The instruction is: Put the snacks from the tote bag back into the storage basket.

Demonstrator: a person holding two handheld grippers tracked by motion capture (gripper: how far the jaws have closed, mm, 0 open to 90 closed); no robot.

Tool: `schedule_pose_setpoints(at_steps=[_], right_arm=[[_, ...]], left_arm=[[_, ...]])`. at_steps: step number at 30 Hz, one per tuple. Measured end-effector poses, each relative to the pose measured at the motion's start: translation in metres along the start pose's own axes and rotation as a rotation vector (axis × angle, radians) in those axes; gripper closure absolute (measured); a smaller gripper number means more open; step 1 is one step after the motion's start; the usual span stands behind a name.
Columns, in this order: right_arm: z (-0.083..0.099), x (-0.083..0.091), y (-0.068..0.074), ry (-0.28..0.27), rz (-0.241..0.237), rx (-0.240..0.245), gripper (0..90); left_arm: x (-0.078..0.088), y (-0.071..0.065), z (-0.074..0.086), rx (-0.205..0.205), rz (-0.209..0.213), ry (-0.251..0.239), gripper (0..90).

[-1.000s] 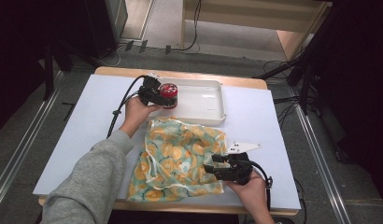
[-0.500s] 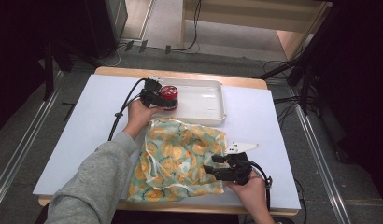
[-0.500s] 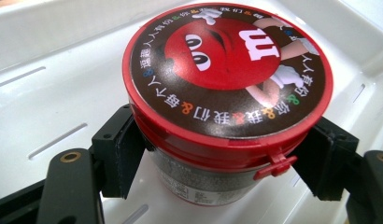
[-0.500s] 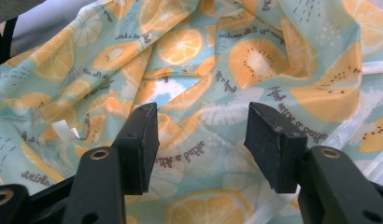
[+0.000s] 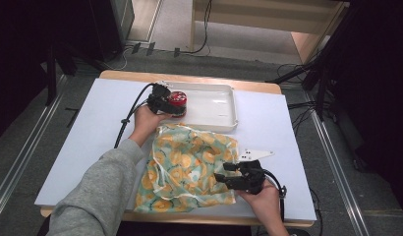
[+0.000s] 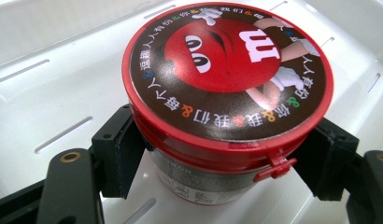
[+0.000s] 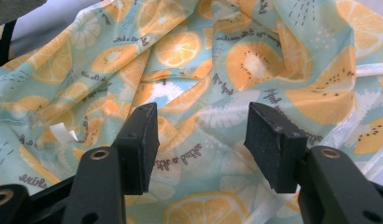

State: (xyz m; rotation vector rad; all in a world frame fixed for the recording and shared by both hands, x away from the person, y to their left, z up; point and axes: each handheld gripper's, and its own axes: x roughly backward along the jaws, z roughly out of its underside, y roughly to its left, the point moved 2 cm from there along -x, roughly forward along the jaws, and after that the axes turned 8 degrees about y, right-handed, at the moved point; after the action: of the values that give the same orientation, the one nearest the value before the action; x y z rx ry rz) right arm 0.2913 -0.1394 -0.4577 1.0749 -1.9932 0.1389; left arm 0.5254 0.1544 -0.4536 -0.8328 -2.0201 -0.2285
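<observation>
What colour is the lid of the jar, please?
The lid is red-rimmed with a brown printed top; the left gripper view shows it best.

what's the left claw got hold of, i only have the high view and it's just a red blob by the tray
Observer: A round jar with a red candy-character lid; the left claw has a pad on each side of its body.
Operator: is it in the tray
Observer: Yes, the white tray with slotted floor lies under and around it.
Operator: and the right claw
Observer: The right claw is open over the orange-print cloth bag, nothing pinched.
</observation>
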Motion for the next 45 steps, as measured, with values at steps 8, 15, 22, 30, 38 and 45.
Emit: schedule_pose_setpoints(at_steps=[8,15,22,30,38,45], right_arm=[[-0.001,0.0,0.0,-0.002,0.003,-0.003,45.4],[0.0,0.0,-0.001,0.0,0.006,0.0,45.5],[0.0,0.0,-0.001,0.0,0.007,0.0,45.5],[0.0,0.0,-0.001,0.0,0.006,0.001,45.5],[0.0,-0.001,0.0,0.005,0.009,0.008,45.6],[0.0,-0.001,0.0,0.004,0.009,0.008,45.6]], left_arm=[[0.0,-0.001,0.002,0.005,-0.004,0.007,25.8],[0.001,-0.003,0.004,-0.018,-0.02,0.017,25.7],[0.0,-0.004,0.006,-0.019,-0.019,0.014,24.8],[-0.003,-0.007,0.007,-0.041,-0.037,0.046,21.9],[-0.001,-0.008,0.008,-0.044,-0.039,0.056,22.2],[0.01,-0.009,0.006,-0.048,-0.028,0.039,22.2]])
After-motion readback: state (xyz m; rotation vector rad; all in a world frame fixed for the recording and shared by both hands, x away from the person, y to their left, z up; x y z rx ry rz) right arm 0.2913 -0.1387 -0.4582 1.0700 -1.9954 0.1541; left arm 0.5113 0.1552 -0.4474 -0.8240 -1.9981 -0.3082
